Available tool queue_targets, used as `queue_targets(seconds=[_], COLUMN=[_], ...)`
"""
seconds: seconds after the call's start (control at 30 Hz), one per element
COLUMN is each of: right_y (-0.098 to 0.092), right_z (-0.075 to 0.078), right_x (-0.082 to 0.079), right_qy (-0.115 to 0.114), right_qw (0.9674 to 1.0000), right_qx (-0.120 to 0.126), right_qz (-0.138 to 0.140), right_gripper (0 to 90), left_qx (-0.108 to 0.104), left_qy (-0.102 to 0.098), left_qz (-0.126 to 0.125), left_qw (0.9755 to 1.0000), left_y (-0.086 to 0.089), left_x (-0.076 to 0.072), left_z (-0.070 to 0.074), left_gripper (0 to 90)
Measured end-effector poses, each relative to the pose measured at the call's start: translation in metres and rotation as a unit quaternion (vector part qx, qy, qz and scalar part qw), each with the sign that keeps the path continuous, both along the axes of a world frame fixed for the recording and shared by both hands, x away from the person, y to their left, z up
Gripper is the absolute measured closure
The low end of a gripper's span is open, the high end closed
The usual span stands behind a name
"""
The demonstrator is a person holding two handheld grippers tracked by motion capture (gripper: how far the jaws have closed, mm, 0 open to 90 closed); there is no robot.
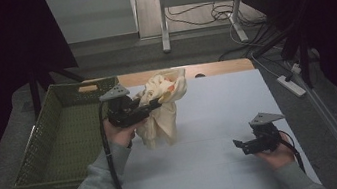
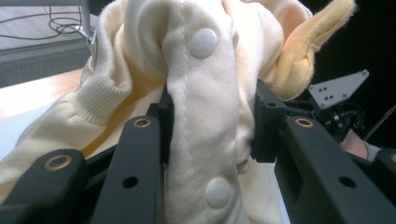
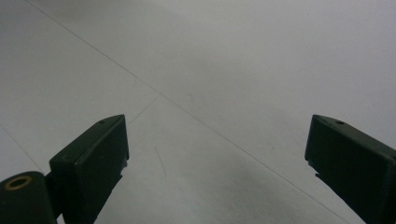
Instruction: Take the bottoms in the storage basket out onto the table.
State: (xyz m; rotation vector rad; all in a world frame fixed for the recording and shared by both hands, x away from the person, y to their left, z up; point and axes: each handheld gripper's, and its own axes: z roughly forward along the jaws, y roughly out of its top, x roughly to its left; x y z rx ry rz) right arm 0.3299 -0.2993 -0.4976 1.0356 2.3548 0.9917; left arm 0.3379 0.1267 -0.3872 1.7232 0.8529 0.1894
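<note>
A: How far along is this looking?

B: The desk (image 1: pixel 218 168) is lying mostly bare, and the woven basket (image 1: pixel 57 141) at its left edge is sitting with nothing visible inside it. The cream baby garment (image 1: pixel 163 108) is hanging above the desk, just right of the basket's near corner, so I'm judging the pick-up as done and the drop into the basket as left to do.

A: Who's carrying it?

B: The left gripper (image 2: pixel 212 123) is clamping a bunched fold along the snap buttons, its fingers (image 2: pixel 166 126) pressing the cloth from both sides. The lower hem is dangling close to the desk; whether it's touching, I can't tell.

A: And the other one?

B: The right gripper (image 1: pixel 245 144) is resting low near the front right, well apart from the garment, its fingers (image 3: pixel 93 158) standing wide apart with nothing between them.

A: Room to move?

B: Plenty. The path leftward is open; only the basket's rim is needing clearance.
</note>
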Motion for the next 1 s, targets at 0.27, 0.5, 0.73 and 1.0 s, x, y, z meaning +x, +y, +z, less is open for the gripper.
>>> queue_targets(seconds=[0.27,0.5,0.73,1.0], right_y=[0.000,0.000,0.000,0.000], right_z=[0.000,0.000,0.000,0.000], right_x=[0.000,0.000,0.000,0.000], right_qy=[0.000,0.000,0.000,-0.001], right_qw=[1.0000,1.0000,1.0000,1.0000], right_qx=[0.000,0.000,0.000,-0.001], right_qz=[0.000,0.000,0.000,0.000], right_gripper=[6.6,6.6,6.6,6.6], left_qx=[0.011,0.020,0.023,0.047], left_qy=[0.011,0.022,0.030,0.049], left_qz=[-0.011,-0.021,-0.027,-0.033], left_qw=[0.9998,0.9993,0.9989,0.9971], left_y=[-0.010,-0.018,-0.023,-0.036], left_x=[-0.004,-0.005,-0.005,0.003], left_z=[-0.012,-0.019,-0.026,-0.041], left_gripper=[63.0,63.0,63.0,62.9])
